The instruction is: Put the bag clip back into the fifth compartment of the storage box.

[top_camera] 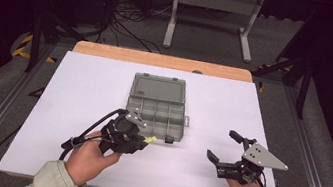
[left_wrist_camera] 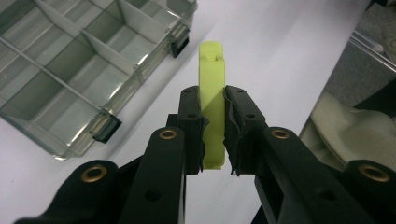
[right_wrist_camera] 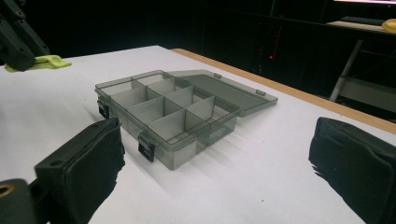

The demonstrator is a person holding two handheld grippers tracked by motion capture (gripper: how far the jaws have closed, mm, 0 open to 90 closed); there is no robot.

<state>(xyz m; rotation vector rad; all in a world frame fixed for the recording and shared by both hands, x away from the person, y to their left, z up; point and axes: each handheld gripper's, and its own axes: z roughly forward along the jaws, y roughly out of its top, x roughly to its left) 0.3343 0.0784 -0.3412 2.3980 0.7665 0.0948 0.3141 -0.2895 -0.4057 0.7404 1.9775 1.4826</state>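
1. High view: the left gripper hovers near the front edge of the white table, just off the front right corner of the open compartment box.
2. Its jaws are pressed onto a small yellow-green clip, held edge-up with its notched end sticking out past the pads; in the high view the clip shows as a bright tip just short of the box's front wall.
3. The right gripper rests toward the front right corner of the table, jaws spread wide and holding nothing.
4. The box's lid lies folded back flat toward the far edge, and every compartment seen looks empty.
5. Step in hand, as I judge it: carrying the clip to the box. The next move calls for lifting it over the front wall, lining it up above one cell, and letting go so it clears the thin dividers.
6. Room is generous: bare table lies on both sides of the box and between the two grippers, and the front latches are the nearest thing to snag on.
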